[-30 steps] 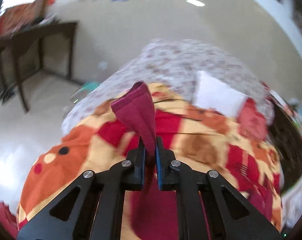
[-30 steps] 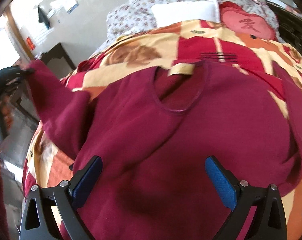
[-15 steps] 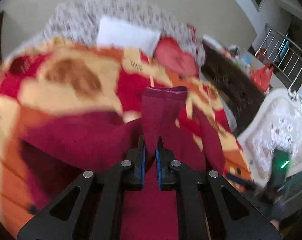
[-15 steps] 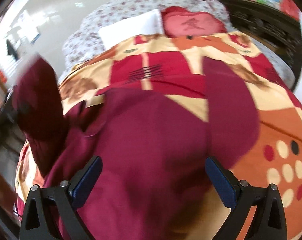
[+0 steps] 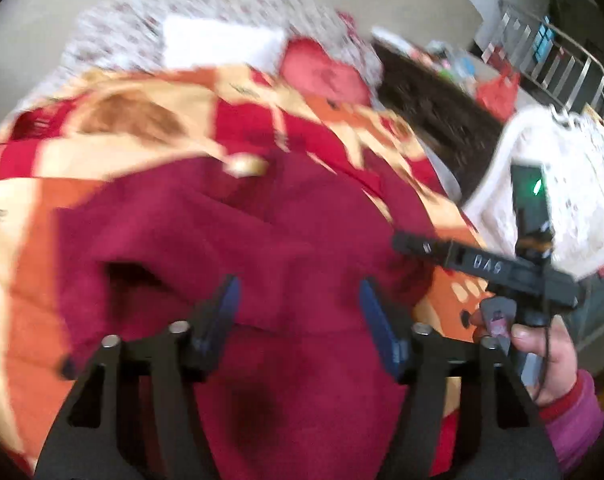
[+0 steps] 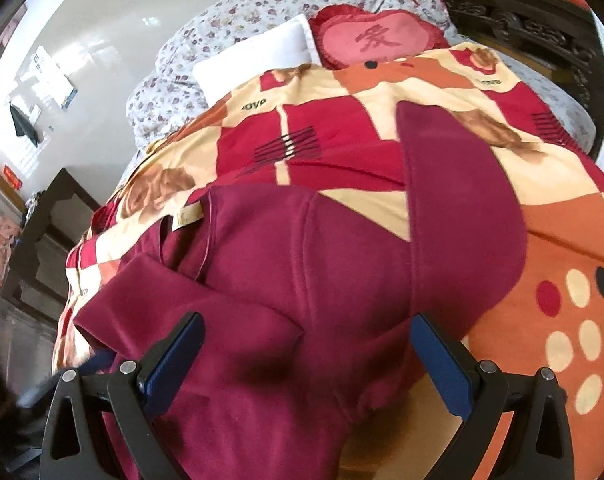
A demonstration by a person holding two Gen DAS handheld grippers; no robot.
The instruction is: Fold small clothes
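Observation:
A dark red long-sleeved top (image 6: 302, 280) lies on a bed. Its left sleeve (image 6: 190, 308) is folded across the body. Its right sleeve (image 6: 462, 208) lies stretched out toward the pillows. The top also shows in the left wrist view (image 5: 262, 248), blurred. My left gripper (image 5: 298, 312) is open and empty above the top's lower body. My right gripper (image 6: 306, 356) is open and empty above the top's hem. The right gripper's side (image 5: 486, 264) shows in the left wrist view at the right, held by a hand.
The top rests on a red, orange and cream blanket (image 6: 574, 264). A white pillow (image 6: 254, 56) and a red heart cushion (image 6: 374, 36) lie at the head of the bed. A dark wooden headboard (image 6: 522, 20) stands at the right, a dark table (image 6: 46, 240) at the left.
My left gripper carried the left sleeve across the top, then opened and let it go. The sleeve now lies folded over the body. The right gripper stayed open.

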